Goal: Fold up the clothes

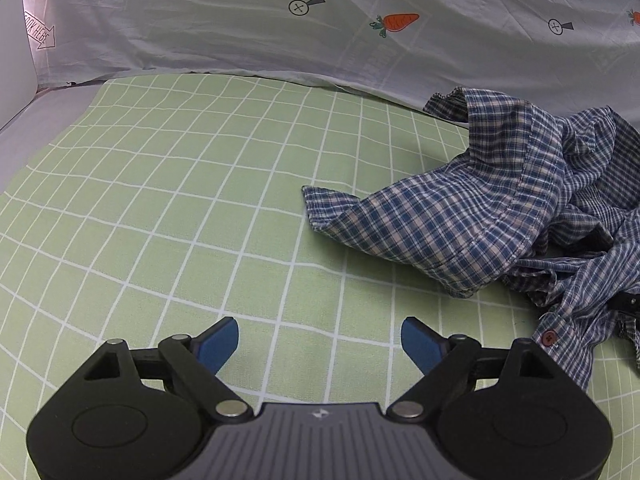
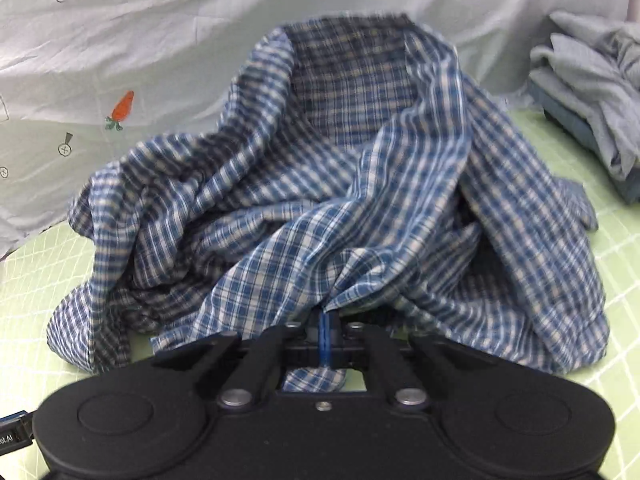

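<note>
Right wrist view: blue-and-white plaid shirt (image 2: 328, 208) lies crumpled in a loose mound, fabric bunched in deep folds, one part standing up behind the rest; view slightly blurred. Right gripper (image 2: 325, 334) has its jaws pressed together on a gathered edge of the shirt, cloth fanning out just ahead of the pinch and a scrap showing beneath the linkage. Left wrist view: same shirt (image 1: 480, 208) sits to the right, one flat corner reaching left onto the surface, a dark red button (image 1: 549, 337) on the placket near the gripper's right finger. Left gripper (image 1: 320, 344) has jaws spread wide, blue pads (image 1: 218, 344) empty, above bare cloth, apart from the shirt. Surface is a light green cover with white grid lines (image 1: 160, 208). Behind hangs a pale sheet printed with carrots (image 1: 396, 22). Folded grey-blue clothes (image 2: 592, 96) are stacked at far right.
</note>
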### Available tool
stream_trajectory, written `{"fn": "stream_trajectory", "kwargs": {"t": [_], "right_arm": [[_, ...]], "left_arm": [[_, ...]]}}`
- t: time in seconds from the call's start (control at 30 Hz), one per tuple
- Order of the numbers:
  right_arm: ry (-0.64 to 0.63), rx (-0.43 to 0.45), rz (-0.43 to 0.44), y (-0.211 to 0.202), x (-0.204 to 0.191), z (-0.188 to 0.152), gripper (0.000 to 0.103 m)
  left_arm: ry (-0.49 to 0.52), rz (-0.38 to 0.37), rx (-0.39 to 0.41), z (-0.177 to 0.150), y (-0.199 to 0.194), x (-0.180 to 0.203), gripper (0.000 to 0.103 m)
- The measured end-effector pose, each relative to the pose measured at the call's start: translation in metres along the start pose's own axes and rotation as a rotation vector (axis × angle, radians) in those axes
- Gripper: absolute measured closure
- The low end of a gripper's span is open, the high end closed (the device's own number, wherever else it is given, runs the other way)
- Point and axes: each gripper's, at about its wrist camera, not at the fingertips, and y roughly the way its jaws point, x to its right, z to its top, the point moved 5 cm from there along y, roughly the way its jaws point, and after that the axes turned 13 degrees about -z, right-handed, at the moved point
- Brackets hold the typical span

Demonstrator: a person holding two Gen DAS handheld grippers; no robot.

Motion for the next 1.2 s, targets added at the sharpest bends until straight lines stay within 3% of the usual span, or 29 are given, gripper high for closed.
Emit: {"fn": "stream_trajectory", "kwargs": {"t": [0.17, 0.27, 0.33, 0.37, 0.4, 0.43, 0.47, 0.5, 0.53, 0.6, 0.73, 0.87, 1.0, 1.07, 1.13, 1.17, 1.2], "right_arm": [[-0.069, 0.249, -0.177, -0.014, 0.042, 0.081, 0.102], [-0.121, 0.402, -0.390, -0.012, 0.071, 0.129, 0.102], [-0.131, 0.420, -0.501, -0.006, 0.088, 0.147, 0.100], [-0.137, 0.394, -0.511, -0.002, 0.092, 0.147, 0.096], [-0.142, 0.368, -0.520, 0.002, 0.095, 0.146, 0.082], [-0.148, 0.344, -0.528, 0.005, 0.098, 0.146, 0.056], [-0.157, 0.340, -0.511, 0.005, 0.095, 0.137, 0.041], [-0.176, 0.345, -0.499, 0.004, 0.090, 0.129, 0.017], [-0.196, 0.350, -0.486, 0.004, 0.084, 0.121, 0.007], [-0.237, 0.342, -0.416, 0.001, 0.069, 0.102, 0.000], [-0.252, 0.307, -0.251, -0.002, 0.034, 0.068, 0.000], [-0.342, 0.199, -0.115, 0.016, -0.006, 0.032, 0.000], [-0.401, 0.135, -0.083, 0.031, -0.031, 0.005, 0.003], [-0.428, 0.101, -0.120, 0.040, -0.037, -0.004, 0.019], [-0.411, 0.060, -0.157, 0.048, -0.035, -0.009, 0.051], [-0.391, 0.035, -0.165, 0.051, -0.032, -0.010, 0.057], [-0.369, 0.011, -0.171, 0.054, -0.028, -0.011, 0.070]], "left_arm": [[-0.013, 0.012, 0.008, 0.001, -0.003, -0.004, 0.014], [-0.021, 0.020, 0.013, 0.001, -0.005, -0.006, 0.014], [-0.026, 0.026, 0.017, 0.001, -0.007, -0.008, 0.014], [-0.033, 0.026, 0.017, 0.000, -0.007, -0.009, 0.014], [-0.038, 0.027, 0.016, 0.001, -0.006, -0.010, 0.014], [-0.042, 0.029, 0.015, 0.001, -0.005, -0.010, 0.014], [-0.045, 0.030, 0.014, 0.001, -0.005, -0.010, 0.014], [-0.045, 0.030, 0.013, 0.002, -0.004, -0.009, 0.014], [-0.043, 0.029, 0.011, 0.002, -0.003, -0.008, 0.014], [-0.038, 0.025, 0.008, 0.003, -0.002, -0.006, 0.014], [-0.022, 0.008, -0.010, 0.001, 0.000, -0.001, 0.014], [-0.011, -0.003, -0.020, 0.001, 0.001, 0.003, 0.014], [-0.002, -0.007, -0.019, 0.001, -0.002, 0.005, 0.014], [-0.008, -0.005, -0.015, 0.000, -0.005, 0.003, 0.014], [-0.022, -0.003, -0.007, -0.002, -0.011, -0.002, 0.014], [-0.029, -0.002, -0.003, -0.003, -0.014, -0.004, 0.014], [-0.036, -0.001, 0.000, -0.005, -0.017, -0.007, 0.014]]}}
